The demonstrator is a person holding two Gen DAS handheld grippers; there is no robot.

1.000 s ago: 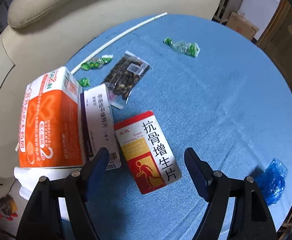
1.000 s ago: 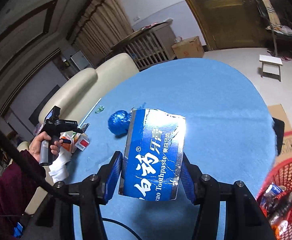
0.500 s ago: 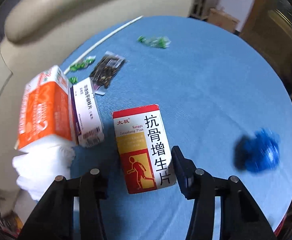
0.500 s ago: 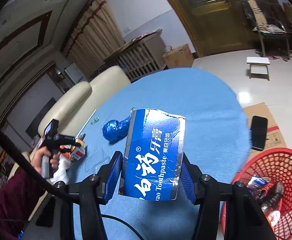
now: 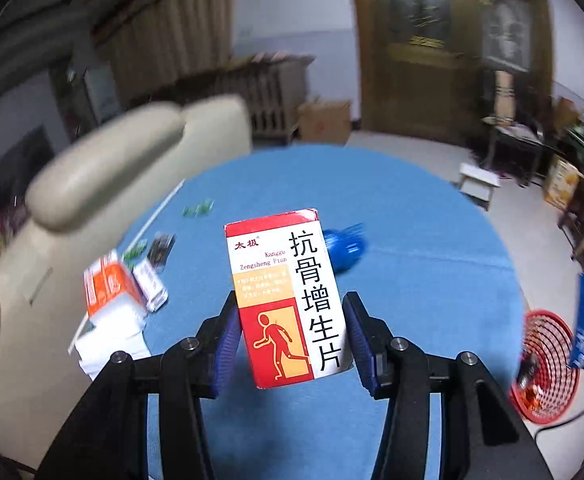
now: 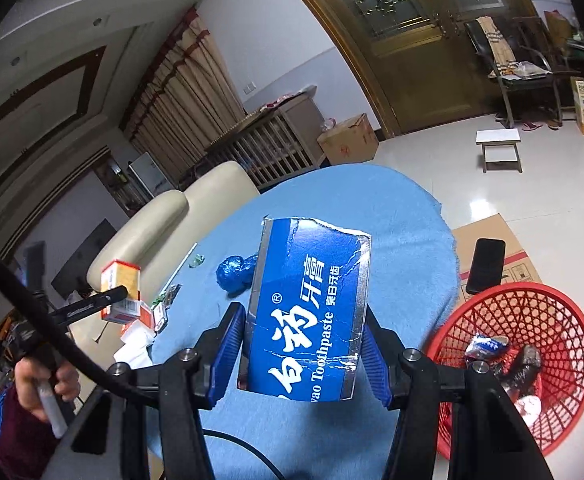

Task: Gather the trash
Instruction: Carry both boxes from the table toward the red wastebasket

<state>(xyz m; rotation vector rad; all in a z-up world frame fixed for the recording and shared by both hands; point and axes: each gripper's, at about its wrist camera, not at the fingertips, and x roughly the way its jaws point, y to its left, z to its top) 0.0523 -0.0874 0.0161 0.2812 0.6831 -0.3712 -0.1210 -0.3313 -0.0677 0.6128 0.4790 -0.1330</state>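
While clear of the table [image 5: 412, 264], red-and-white medicine box [image 5: 287, 300] pinched upright inside left gripper [image 5: 292, 340].

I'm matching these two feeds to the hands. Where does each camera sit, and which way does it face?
Left wrist: rides the left gripper, looking along its fingers, shut on the red-and-white medicine box, across the blue table; no body shows.
Right wrist: rides the right gripper, shut on the blue toothpaste box, facing the table; the person's left hand shows.
Shared: table, red basket, blue wad.
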